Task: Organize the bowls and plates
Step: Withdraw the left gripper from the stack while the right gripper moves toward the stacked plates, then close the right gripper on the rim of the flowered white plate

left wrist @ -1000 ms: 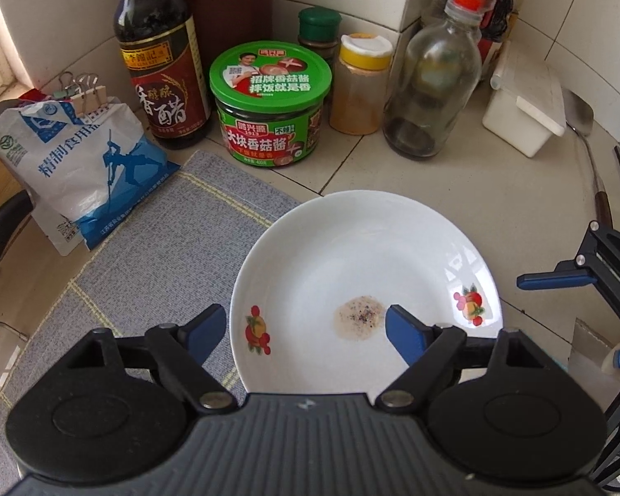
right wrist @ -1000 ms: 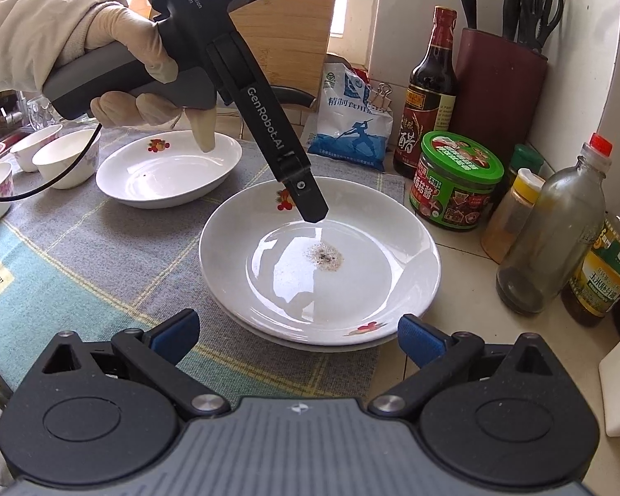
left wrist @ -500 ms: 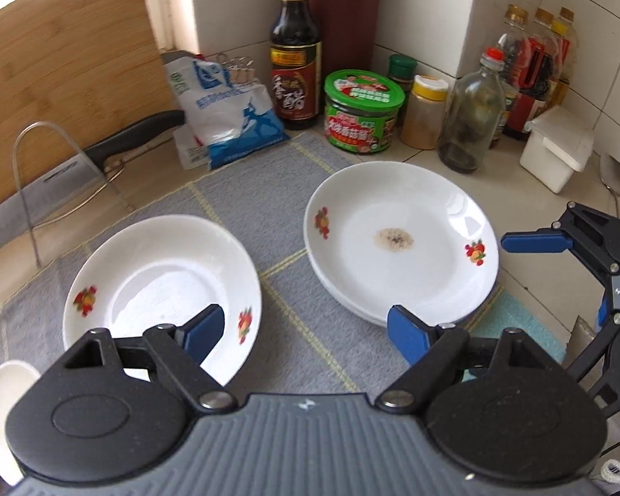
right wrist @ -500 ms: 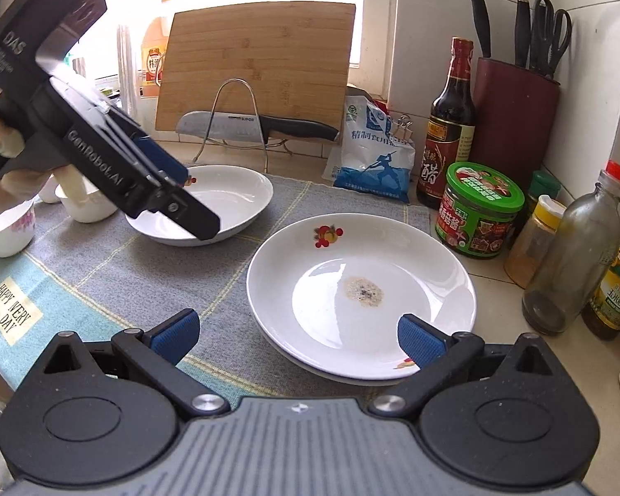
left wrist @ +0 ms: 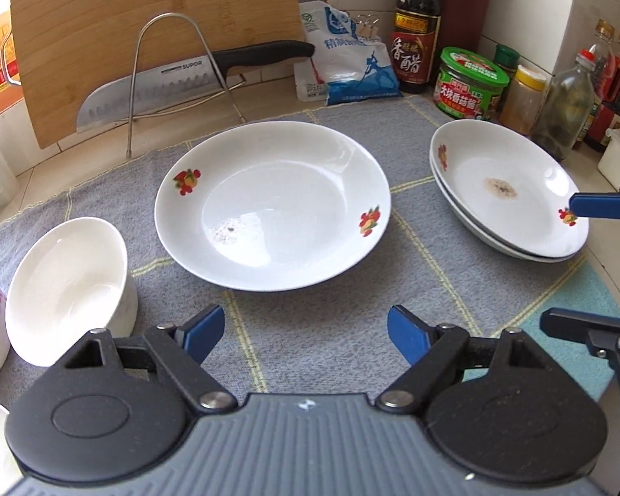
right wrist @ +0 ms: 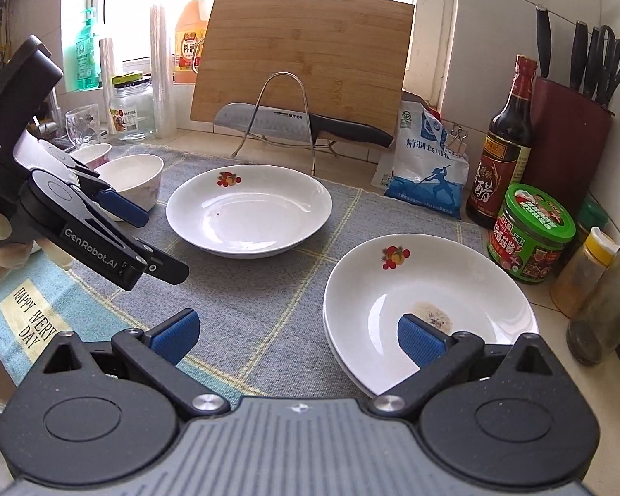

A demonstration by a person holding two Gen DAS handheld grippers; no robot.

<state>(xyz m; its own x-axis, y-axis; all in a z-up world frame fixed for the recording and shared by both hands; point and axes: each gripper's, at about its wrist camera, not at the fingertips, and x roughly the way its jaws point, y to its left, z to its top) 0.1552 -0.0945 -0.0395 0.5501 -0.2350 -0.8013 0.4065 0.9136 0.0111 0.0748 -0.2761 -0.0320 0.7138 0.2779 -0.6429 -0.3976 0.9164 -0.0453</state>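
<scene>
Hovering, left gripper [left wrist: 306, 332] wide, empty (plate [left wrist: 273, 204] flat, rim up).

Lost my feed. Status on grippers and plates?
Left gripper and right gripper open, empty. Single plate unstacked; stack nearby. Path clear.

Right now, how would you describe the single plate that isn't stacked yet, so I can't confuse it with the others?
Find the bamboo cutting board leaning at the back with the knife on its wire stand. Directly in front, on the grey mat, lies the lone plate. Unlike the two-plate stack beside the green-lidded jar, it sits alone, without that brown stain.
</scene>
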